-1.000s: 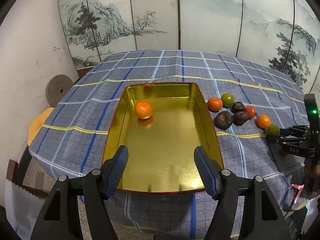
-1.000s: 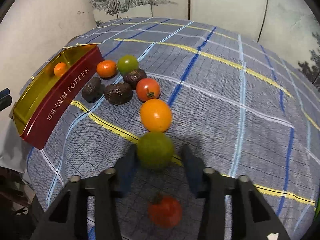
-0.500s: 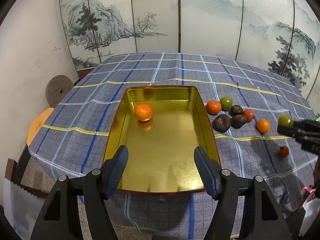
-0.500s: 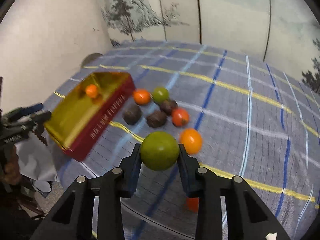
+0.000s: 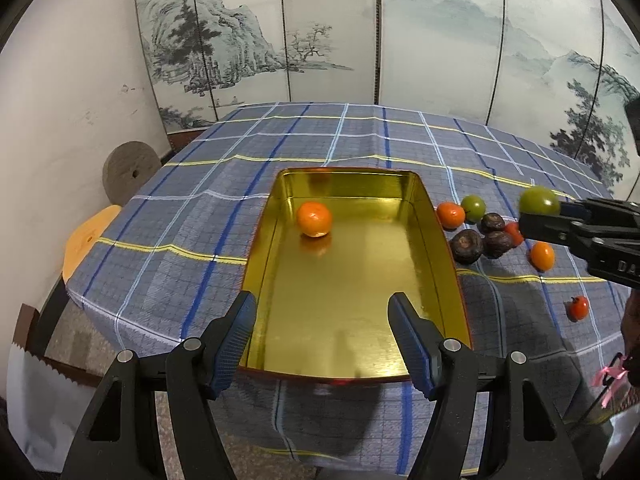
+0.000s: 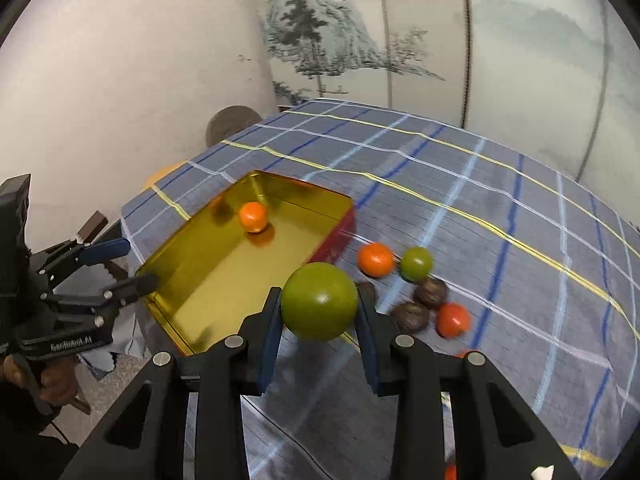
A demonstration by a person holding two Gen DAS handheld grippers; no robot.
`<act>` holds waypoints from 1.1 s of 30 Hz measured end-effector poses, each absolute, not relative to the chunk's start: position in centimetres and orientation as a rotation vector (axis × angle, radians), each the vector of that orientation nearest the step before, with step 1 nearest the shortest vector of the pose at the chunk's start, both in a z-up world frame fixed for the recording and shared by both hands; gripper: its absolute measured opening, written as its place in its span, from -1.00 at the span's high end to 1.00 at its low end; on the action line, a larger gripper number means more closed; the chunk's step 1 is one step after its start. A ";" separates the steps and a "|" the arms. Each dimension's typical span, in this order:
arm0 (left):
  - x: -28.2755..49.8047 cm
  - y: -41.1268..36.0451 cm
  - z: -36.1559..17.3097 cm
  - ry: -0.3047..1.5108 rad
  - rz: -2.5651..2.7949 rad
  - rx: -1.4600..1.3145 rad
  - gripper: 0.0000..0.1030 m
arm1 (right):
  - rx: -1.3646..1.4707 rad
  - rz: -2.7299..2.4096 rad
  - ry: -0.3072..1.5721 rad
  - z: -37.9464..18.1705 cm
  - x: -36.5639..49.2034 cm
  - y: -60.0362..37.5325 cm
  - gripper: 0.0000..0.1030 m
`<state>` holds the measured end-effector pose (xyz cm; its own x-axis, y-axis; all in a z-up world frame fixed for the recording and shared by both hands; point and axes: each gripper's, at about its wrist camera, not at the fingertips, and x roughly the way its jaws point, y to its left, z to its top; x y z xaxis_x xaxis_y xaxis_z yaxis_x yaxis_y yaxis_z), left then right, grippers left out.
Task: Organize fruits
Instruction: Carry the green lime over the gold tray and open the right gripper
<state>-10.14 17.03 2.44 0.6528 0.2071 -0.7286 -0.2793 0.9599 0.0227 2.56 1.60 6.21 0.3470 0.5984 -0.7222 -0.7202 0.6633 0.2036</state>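
The gold tin [image 5: 352, 280] lies open on the checked cloth with one orange [image 5: 314, 219] in its far left corner. My left gripper [image 5: 322, 336] hangs open over the tin's near end, nothing between its fingers. My right gripper [image 6: 320, 295] is shut on a green fruit [image 6: 319, 301], held in the air just right of the tin [image 6: 208, 276]; the left wrist view shows that fruit [image 5: 539, 201] above the loose fruits. On the cloth lie an orange [image 6: 375, 260], a smaller green fruit [image 6: 416, 263], dark brown fruits [image 6: 431, 292] and a red one [image 6: 453, 319].
A small red fruit [image 5: 578, 307] sits alone near the cloth's right front edge, an orange [image 5: 542, 255] behind it. A painted folding screen [image 5: 440, 40] backs the table, with a white wall at left. A stone disc [image 5: 128, 172] and an orange stool [image 5: 86, 240] stand beside the table.
My right gripper has lifted the green fruit off the cloth and carried it up and left toward the tin. The left gripper has stayed put, open.
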 end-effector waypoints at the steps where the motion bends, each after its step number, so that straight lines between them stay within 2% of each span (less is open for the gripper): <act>1: -10.1 17.1 2.4 0.817 0.279 -0.096 -0.34 | -0.165 0.870 0.863 6.2 2.6 2.3 0.38; 11: -10.3 18.3 1.9 0.825 0.301 -0.102 -0.35 | -0.211 0.952 0.888 5.3 3.0 7.9 0.38; 33: -11.5 20.0 0.9 0.838 0.337 -0.109 -0.45 | -0.238 0.894 0.984 1.7 6.9 13.3 0.37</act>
